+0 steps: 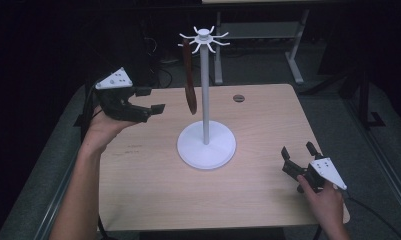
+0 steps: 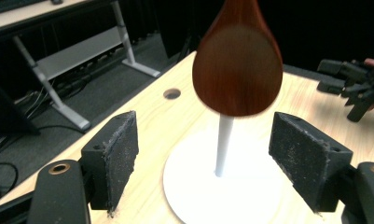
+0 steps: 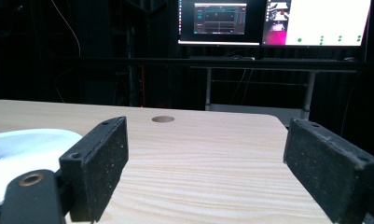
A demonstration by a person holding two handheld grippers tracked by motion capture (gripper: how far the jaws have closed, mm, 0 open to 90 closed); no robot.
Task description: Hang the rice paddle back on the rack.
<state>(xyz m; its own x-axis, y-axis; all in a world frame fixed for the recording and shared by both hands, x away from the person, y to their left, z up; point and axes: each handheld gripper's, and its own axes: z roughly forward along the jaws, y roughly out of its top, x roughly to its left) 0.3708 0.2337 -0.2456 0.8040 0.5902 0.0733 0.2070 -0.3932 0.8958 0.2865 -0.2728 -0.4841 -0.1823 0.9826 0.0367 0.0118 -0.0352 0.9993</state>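
A white stand (image 1: 206,142) with a round base, a thin pole and hooks at its top stands mid-table. A brown wooden spoon (image 1: 189,80) hangs from one hook, bowl downward. My left gripper (image 1: 150,100) is raised left of the spoon, open, a short way from the bowl. In the left gripper view the spoon's bowl (image 2: 238,65) hangs just beyond the open jaws, with the stand's base (image 2: 222,182) behind. My right gripper (image 1: 299,151) rests low at the table's right, open, with nothing between its pads (image 3: 100,163).
The wooden table (image 1: 153,195) has a round cable hole (image 1: 238,98) near its far edge. Beyond it stand a dark desk frame (image 1: 295,55) and two lit monitors (image 3: 273,21). The white base (image 3: 31,144) lies left of my right gripper.
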